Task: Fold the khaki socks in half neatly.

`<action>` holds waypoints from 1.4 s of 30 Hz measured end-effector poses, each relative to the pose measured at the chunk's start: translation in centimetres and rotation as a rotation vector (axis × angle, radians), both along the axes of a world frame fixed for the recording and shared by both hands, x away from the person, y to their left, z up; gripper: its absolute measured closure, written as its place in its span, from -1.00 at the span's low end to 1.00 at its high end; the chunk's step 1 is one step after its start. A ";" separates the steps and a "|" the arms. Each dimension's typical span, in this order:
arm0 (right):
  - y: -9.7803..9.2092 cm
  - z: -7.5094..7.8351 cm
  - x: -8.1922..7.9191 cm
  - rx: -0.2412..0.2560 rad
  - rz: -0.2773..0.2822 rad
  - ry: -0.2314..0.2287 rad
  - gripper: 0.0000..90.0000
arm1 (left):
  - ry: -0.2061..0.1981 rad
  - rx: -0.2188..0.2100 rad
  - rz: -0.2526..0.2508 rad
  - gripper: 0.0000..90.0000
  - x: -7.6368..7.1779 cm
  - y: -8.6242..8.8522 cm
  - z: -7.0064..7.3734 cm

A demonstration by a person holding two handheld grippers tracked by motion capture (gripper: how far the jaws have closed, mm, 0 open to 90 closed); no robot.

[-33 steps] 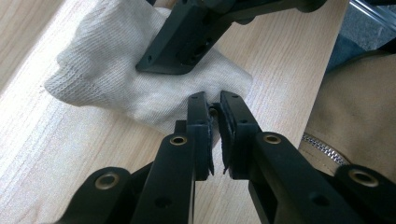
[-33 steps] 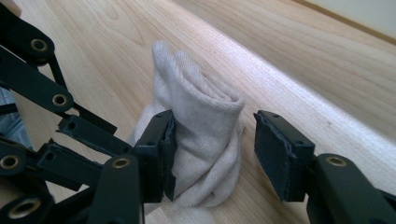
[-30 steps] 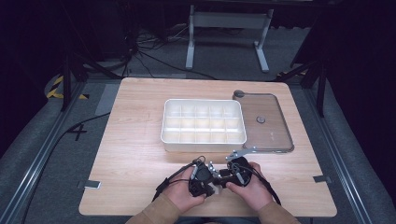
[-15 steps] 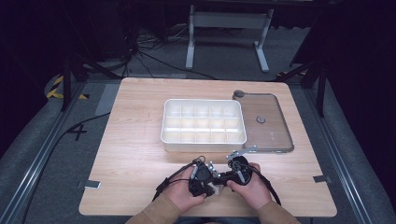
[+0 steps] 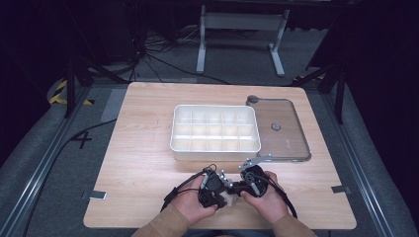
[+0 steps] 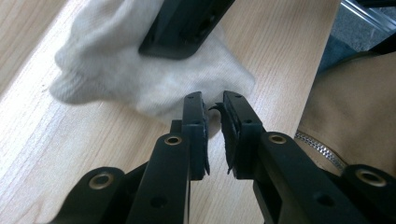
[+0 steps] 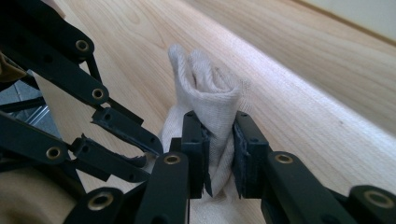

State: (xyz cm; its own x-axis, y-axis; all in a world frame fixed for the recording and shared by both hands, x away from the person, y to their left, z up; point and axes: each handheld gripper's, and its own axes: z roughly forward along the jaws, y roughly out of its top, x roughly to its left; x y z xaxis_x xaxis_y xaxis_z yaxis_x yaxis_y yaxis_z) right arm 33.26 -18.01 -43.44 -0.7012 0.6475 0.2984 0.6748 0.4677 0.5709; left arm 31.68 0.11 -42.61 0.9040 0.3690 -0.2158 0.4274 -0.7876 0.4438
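white knitted cloth (image 5: 228, 198) is lying at the bottom centre of the high view, between the left gripper (image 5: 211, 190) and right gripper (image 5: 250, 178). in the left gripper view its jaws are standing narrowly apart, empty, just short of the cloth (image 6: 154, 79). in the right gripper view the jaws are pinching a fold (image 7: 211, 100); that thin bite is risking slipping free.

Box (image 5: 215, 128) ahead; sides open.
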 end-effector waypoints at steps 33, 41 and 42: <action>-3.4 3.3 -0.2 0.082 -0.067 -0.084 0.70 | -0.009 -0.048 0.089 0.69 1.4 4.1 4.0; -4.1 3.5 0.0 0.086 -0.087 -0.091 0.70 | -0.020 -0.054 0.107 0.68 1.6 5.4 4.9; -4.2 3.6 0.1 0.086 -0.088 -0.092 0.70 | -0.021 -0.054 0.114 0.68 1.7 5.5 5.0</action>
State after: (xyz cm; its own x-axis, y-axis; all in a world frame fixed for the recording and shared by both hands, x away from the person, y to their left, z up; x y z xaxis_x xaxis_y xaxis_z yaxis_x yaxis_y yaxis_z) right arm 33.32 -22.19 -39.87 -0.6700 0.6825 0.2923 0.6537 0.3557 0.6679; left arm 33.37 5.66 -37.61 0.8614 0.4578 -0.2199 0.5030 -0.7092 0.4940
